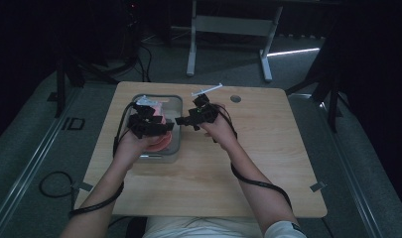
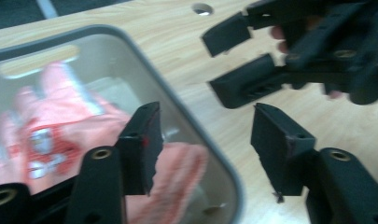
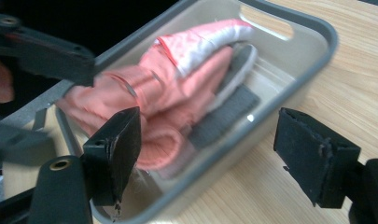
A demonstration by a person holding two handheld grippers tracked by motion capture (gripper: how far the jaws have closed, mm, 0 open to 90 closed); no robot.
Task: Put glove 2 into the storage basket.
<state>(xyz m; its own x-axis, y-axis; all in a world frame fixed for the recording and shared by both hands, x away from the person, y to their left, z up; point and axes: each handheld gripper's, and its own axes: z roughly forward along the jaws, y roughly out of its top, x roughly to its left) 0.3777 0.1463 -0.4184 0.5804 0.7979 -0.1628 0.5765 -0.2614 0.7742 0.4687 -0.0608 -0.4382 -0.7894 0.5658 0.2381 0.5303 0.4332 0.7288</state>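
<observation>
A grey plastic tub (image 1: 179, 126) stands on the left half of the wooden table (image 1: 268, 163). A pink garment (image 3: 177, 88) with a white lining lies crumpled inside it, over a grey cloth (image 3: 228, 112). My left gripper (image 1: 165, 127) hovers over the tub and stands open with nothing between its jaws. In the left gripper view it (image 2: 205, 144) hangs above the tub's rim (image 2: 186, 107) and the pink garment (image 2: 60, 130). My right gripper (image 1: 181, 120) is just right of the tub and points at it, open and empty. It (image 3: 210, 154) straddles the tub's near rim (image 3: 294, 79) from above.
A round cable hole (image 1: 235, 98) sits in the table's far side, with a white stick-like object (image 1: 207, 90) near the far edge. The white legs of another desk (image 1: 228, 29) stand beyond. Dark floor surrounds the table.
</observation>
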